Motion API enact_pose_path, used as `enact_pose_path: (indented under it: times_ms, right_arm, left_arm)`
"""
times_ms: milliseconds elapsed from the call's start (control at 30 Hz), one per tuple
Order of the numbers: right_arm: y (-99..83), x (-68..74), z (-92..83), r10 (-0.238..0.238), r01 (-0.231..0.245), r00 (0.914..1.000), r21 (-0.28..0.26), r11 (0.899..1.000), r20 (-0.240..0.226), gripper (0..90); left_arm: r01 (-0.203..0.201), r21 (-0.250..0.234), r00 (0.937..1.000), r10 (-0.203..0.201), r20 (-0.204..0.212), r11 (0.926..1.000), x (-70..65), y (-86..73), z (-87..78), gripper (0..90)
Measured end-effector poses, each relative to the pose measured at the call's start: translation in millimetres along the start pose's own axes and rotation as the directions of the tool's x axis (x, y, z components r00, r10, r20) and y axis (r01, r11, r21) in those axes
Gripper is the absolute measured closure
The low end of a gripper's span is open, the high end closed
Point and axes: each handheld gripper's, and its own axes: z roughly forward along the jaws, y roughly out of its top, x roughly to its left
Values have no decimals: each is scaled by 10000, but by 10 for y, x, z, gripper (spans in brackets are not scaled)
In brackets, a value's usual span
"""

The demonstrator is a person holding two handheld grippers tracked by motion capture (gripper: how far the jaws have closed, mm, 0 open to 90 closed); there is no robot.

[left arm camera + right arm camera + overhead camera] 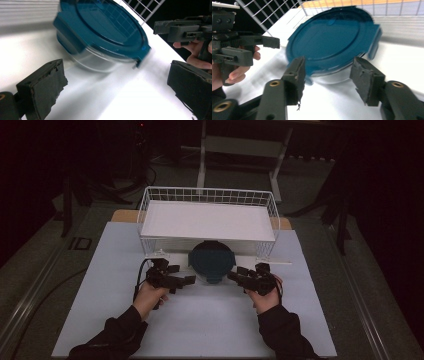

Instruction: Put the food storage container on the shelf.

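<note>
Now we see the left tool (181, 281) gaping wide, gripping nothing; the right tool (239, 275) is half-open, also empty. Between them, just ahead, the teal-lidded container (212, 260) sits on the bench (210, 320).

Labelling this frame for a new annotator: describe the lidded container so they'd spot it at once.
Start at the white wire basket raised at the far side of the white table. Half tucked under its front edge, midway between the left gripper and right gripper, sits the container: a round clear bowl under a dark teal lid with side clip tabs, the one coloured thing there.
</note>
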Motion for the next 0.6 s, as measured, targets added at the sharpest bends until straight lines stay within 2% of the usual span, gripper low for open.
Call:
enact_pose_path:
  times_ms: [167, 200, 233, 300, 333, 367, 400, 433, 500, 533, 600]
  right_arm:
    - [-97, 141, -28, -224, 232, 9992, 237, 9995, -319, 539]
    - [-126, 189, -13, -388, 407, 9982, 413, 9983, -450, 609]
    - [-126, 189, -13, -388, 407, 9982, 413, 9983, -450, 609]
    - [-150, 237, 9, -591, 612, 9975, 561, 9965, -390, 653]
    - [-167, 268, 27, -803, 814, 9966, 609, 9948, -202, 701]
    - [-167, 268, 27, -803, 814, 9966, 609, 9948, -202, 701]
    - [-179, 287, 61, -832, 848, 9963, 759, 9935, -231, 750]
    - [-179, 287, 61, -832, 848, 9963, 759, 9935, -231, 750]
    - [-191, 307, 99, -951, 957, 9954, 879, 9915, -111, 817]
    - [-201, 323, 138, -989, 1000, 9950, 1053, 9894, -157, 889]
    - [-208, 341, 175, -1003, 1024, 9947, 1180, 9877, -241, 900]
  left_arm:
    - [-546, 187, 9985, 547, -30, 9983, -133, -50, -128, 17]
    - [-652, 145, 9978, 654, -135, 9978, -180, -71, -186, 17]
    - [-652, 145, 9978, 654, -135, 9978, -180, -71, -186, 17]
    - [-644, 64, 9977, 645, -222, 9979, -214, -93, -248, 17]
    - [-666, -8, 9972, 665, -334, 9978, -249, -119, -305, 17]
    - [-666, -8, 9972, 665, -334, 9978, -249, -119, -305, 17]
    - [-887, 41, 9952, 888, -399, 9960, -283, -144, -355, 17]
    - [-887, 41, 9952, 888, -399, 9960, -283, -144, -355, 17]
    - [-1069, -12, 9931, 1067, -483, 9943, -316, -170, -408, 17]
    - [-1112, -44, 9928, 1109, -457, 9938, -333, -195, -458, 17]
    - [-1125, -87, 9926, 1119, -481, 9936, -340, -210, -481, 17]
